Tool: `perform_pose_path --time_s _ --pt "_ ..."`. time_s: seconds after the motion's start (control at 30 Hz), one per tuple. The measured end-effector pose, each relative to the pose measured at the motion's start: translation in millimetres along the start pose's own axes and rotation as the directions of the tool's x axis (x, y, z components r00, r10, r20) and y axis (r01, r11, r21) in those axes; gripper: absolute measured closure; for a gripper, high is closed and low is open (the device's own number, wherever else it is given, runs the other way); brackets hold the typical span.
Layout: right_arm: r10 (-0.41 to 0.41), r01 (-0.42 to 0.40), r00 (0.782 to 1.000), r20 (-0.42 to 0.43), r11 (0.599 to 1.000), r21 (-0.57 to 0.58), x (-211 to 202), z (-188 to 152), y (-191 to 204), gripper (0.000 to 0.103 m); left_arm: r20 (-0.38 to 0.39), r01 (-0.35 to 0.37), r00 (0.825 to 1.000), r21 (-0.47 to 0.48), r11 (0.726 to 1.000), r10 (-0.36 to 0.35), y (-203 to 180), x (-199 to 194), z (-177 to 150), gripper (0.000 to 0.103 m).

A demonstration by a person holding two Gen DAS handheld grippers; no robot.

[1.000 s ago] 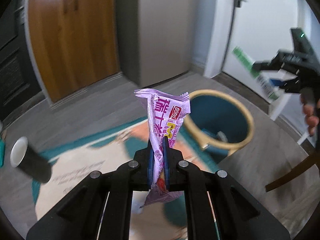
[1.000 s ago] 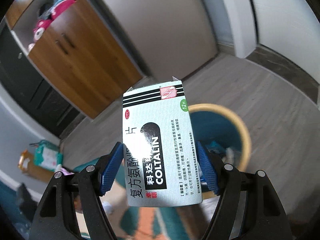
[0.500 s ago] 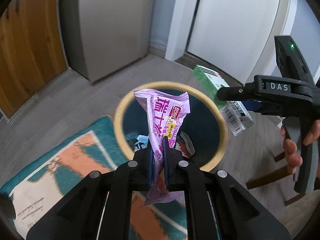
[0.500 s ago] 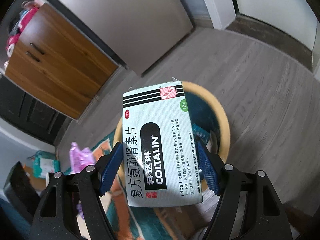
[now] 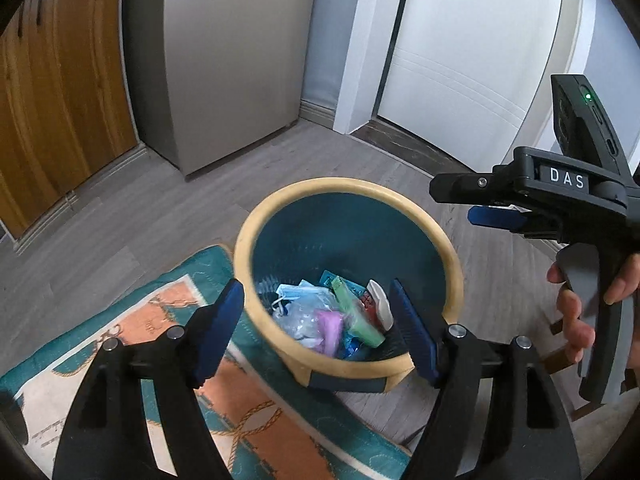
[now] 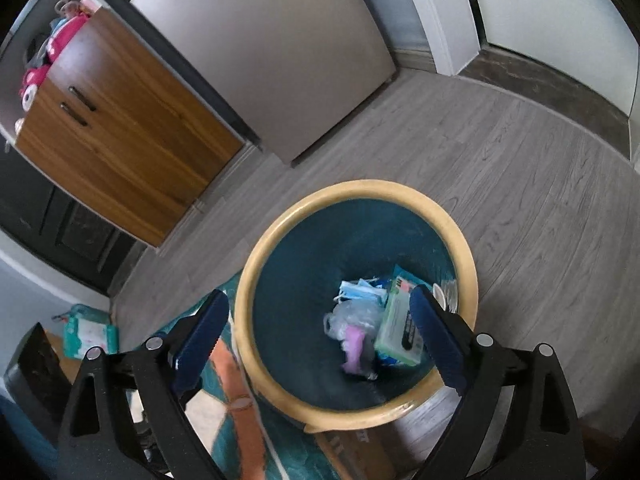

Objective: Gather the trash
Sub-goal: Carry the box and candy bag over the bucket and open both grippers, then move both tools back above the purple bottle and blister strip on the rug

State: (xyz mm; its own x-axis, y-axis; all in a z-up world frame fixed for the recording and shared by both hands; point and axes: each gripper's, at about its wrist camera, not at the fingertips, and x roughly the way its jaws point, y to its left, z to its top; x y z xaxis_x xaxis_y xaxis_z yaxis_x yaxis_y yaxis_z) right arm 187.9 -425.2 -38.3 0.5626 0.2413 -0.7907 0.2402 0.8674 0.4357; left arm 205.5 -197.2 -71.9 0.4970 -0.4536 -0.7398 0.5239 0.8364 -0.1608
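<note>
Teal bin (image 5: 348,224) beside rug (image 5: 132,320), purple wrapper (image 5: 329,326) apparently inside, both tongs (image 5: 320,326) (image 6: 320,338) opening, empty.

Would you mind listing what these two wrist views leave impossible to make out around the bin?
- Bin floor, both views: buried under trash.
- Medicine box print, right wrist view: blurred; one end behind the right hand-held gripper finger.
- Purple wrapper, both views: blurred, text unreadable.
- Box by the bin, right wrist view: cut off by the rim.
</note>
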Motion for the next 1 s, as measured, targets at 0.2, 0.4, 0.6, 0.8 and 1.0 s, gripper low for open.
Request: perform_pose_path --time_s 0.2,0.4,0.6,0.8,1.0 --pt "-0.006 0.007 0.999 0.034 0.999 -0.044 -13.8 -3.1 15.3 0.009 0.010 -0.055 0.998 0.039 0.998 0.055 3.1 -31.6 -2.8 0.027" --pt "0.002 0.005 0.998 0.067 0.995 -0.102 -34.5 -18.7 46.1 0.008 0.042 -0.134 0.990 0.063 0.989 0.131 8.9 -80.5 -15.8 0.022" --pt "0.050 -0.038 0.996 0.077 0.988 -0.148 -53.2 -42.3 80.8 0.007 0.080 -0.206 0.976 0.039 0.978 0.203 19.6 -137.3 -33.2 0.019" --pt "0.088 -0.071 0.993 0.073 0.976 -0.207 -68.2 -68.9 116.0 0.007 0.100 -0.262 0.960 -0.013 0.965 0.262 34.8 -187.5 -54.9 0.016" --pt "0.089 -0.074 0.995 0.054 0.968 -0.239 -70.1 -86.0 140.1 0.006 0.123 -0.301 0.944 -0.074 0.951 0.308 53.8 -233.0 -76.8 0.014"
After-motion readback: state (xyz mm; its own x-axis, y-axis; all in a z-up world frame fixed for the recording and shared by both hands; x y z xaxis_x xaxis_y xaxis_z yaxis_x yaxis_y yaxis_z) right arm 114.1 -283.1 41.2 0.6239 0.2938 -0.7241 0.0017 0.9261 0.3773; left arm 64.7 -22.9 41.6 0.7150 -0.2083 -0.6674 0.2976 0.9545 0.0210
